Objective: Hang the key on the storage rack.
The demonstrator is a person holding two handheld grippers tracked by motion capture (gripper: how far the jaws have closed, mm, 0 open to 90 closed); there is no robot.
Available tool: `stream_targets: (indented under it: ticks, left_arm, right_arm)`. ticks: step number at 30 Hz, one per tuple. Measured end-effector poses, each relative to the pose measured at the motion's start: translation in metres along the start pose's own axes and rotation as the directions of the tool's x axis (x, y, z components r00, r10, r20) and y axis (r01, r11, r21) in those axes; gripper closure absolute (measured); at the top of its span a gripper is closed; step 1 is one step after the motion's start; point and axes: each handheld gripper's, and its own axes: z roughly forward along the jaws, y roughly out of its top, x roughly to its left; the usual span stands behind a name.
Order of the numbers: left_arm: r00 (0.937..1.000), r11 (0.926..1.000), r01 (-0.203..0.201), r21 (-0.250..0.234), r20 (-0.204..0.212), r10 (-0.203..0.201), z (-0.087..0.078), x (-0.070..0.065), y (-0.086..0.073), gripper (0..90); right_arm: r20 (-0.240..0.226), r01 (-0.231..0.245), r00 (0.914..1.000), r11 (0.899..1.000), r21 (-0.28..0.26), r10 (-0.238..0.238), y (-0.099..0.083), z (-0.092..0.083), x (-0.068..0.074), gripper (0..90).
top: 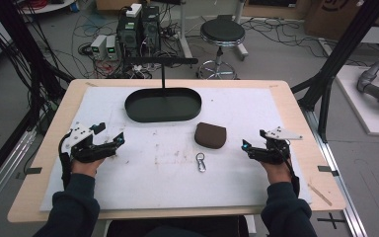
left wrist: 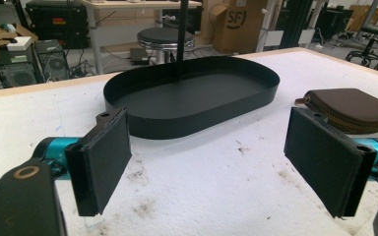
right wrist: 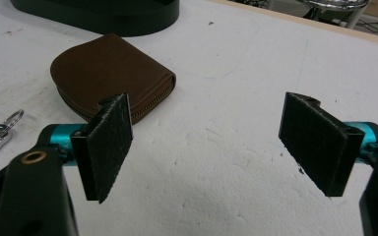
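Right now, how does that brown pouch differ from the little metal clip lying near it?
The brown pouch is a rounded, matte leather case with a zipper along its edge; the metal clip is thin, shiny and silver, with a ring. The pouch is clearly larger and thicker, and lies nearer the black tray. Both rest untouched on the white mat.

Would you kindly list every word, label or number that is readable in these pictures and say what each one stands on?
"SF": printed on the cardboard box behind the table, in the left gripper view.
Red label on the black case at the back left: too blurred to read.
Brown pouch, black tray, keyring clip: no text visible.
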Motion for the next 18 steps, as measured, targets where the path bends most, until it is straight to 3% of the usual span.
stream_targets:
  ticks: [5, 9, 16, 18]
  left_arm:
    - [1.0000, 1.0000, 0.004, -0.001, 0.001, -0.004, 0.000, 0.000, -0.001, 17.8]
    - [0.9999, 0.9999, 0.010, -0.002, -0.007, -0.010, 0.001, 0.001, -0.001, 17.8]
    - [1.0000, 1.0000, 0.002, -0.007, -0.005, -0.002, -0.002, 0.004, -0.001, 18.1]
    - [0.9999, 0.9998, 0.016, -0.012, -0.007, -0.016, -0.004, 0.006, -0.001, 18.1]
  right_arm:
    - [-0.005, -0.009, 0.9999, 1.000, -0.006, 0.009, 0.000, 0.000, 0.000, 21.0]
    - [-0.034, 0.001, 0.9994, 1.000, 0.018, -0.001, 0.000, 0.003, 0.001, 25.6]
    - [-0.047, 0.009, 0.9989, 1.000, -0.007, -0.009, 0.004, 0.001, 0.009, 25.5]
    - [-0.062, 0.009, 0.9980, 1.000, -0.011, -0.010, 0.006, 0.002, 0.014, 25.3]
